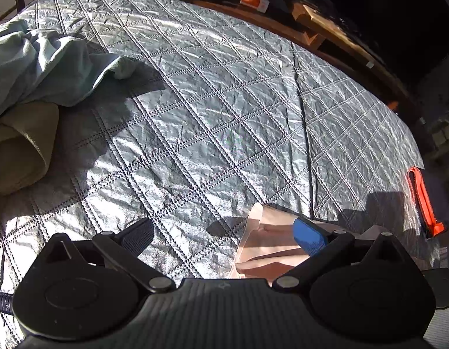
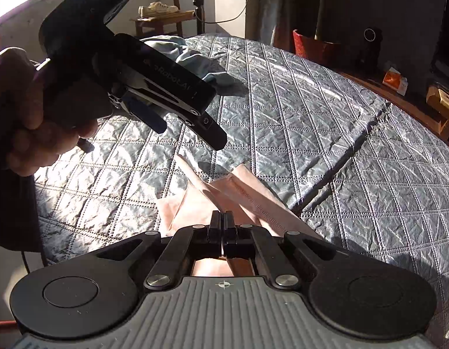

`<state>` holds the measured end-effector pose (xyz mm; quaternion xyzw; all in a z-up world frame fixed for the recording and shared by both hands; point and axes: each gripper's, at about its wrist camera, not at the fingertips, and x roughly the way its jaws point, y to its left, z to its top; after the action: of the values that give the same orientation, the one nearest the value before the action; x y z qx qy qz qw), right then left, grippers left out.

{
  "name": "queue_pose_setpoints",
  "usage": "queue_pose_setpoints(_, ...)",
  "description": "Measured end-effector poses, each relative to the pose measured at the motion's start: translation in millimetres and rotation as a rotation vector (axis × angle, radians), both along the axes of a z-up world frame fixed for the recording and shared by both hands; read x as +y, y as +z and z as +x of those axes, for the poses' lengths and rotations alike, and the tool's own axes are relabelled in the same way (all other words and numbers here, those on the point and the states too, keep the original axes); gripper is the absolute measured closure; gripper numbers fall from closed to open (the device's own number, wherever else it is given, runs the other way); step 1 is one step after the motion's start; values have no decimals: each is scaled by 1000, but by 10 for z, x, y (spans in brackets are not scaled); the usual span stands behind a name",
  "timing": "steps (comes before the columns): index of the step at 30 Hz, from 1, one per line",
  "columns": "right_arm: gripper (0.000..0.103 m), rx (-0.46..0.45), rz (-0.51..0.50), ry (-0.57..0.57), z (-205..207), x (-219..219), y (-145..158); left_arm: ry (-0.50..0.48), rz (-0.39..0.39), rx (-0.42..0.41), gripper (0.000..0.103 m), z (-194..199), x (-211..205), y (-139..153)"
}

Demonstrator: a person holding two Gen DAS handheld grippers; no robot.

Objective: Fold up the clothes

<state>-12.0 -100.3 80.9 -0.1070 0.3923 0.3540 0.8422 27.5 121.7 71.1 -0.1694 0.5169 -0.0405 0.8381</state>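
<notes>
A pale pink garment (image 2: 224, 197) lies crumpled on the grey quilted cover (image 2: 311, 110). My right gripper (image 2: 221, 221) is shut on the pink garment's near edge. In the left wrist view my left gripper (image 1: 224, 235) is open and empty above the cover; the pink garment (image 1: 268, 250) lies under its blue-padded right finger (image 1: 308, 235). In the right wrist view the left gripper (image 2: 192, 128) hovers above and to the left of the pink garment, held by a hand.
A light blue garment (image 1: 41, 64) and a beige one (image 1: 23, 145) lie heaped at the left of the cover. An orange tool (image 1: 423, 200) lies at the right edge. A red pot (image 2: 311, 46), wooden furniture and an orange box (image 2: 394, 80) stand beyond.
</notes>
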Motion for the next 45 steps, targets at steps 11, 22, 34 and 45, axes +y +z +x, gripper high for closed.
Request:
queue_pose_setpoints(11,102,-26,553,-582,193,-1404,409,50,-7,-12,1,-14,70,35)
queue_pose_setpoints(22,87,263,368,-262,-256,8,-384,169,76,-43,1,8,241,125)
queue_pose_setpoints(34,42,200,165,-436,-226,-529,-312,132,96,-7,1,-8,164,45)
queue_pose_setpoints(45,29,115,125,-454,-170,-831,-82,140,179,44,1,21,162,-72)
